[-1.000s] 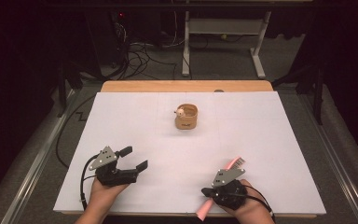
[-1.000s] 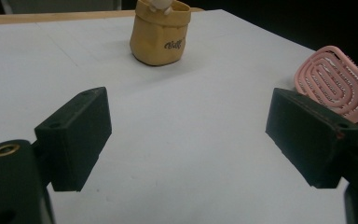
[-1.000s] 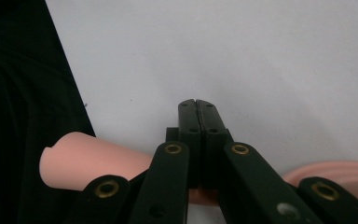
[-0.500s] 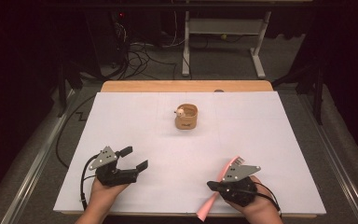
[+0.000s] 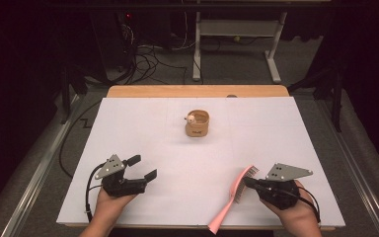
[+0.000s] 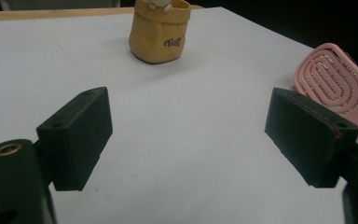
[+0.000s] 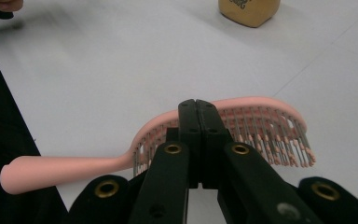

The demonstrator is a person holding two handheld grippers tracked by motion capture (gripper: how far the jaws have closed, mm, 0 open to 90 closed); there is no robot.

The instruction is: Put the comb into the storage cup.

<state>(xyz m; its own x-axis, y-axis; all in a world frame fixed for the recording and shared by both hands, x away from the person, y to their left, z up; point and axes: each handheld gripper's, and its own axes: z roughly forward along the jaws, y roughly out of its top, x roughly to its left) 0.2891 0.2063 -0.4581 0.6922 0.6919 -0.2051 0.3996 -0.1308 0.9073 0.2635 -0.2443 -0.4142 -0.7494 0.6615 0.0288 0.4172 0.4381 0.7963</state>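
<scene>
White table (image 5: 128,128), "Vall"-lettered pouch (image 6: 160,32)

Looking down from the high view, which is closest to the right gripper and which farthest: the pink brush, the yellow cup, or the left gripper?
From the right gripper, in the high view:
1. Pink brush: clamped in its shut jaws, near the table's front edge.
2. Left gripper: across the table at front left, jaws open.
3. Yellow cup: toward the back, near the middle; only a little farther than the left gripper.
</scene>
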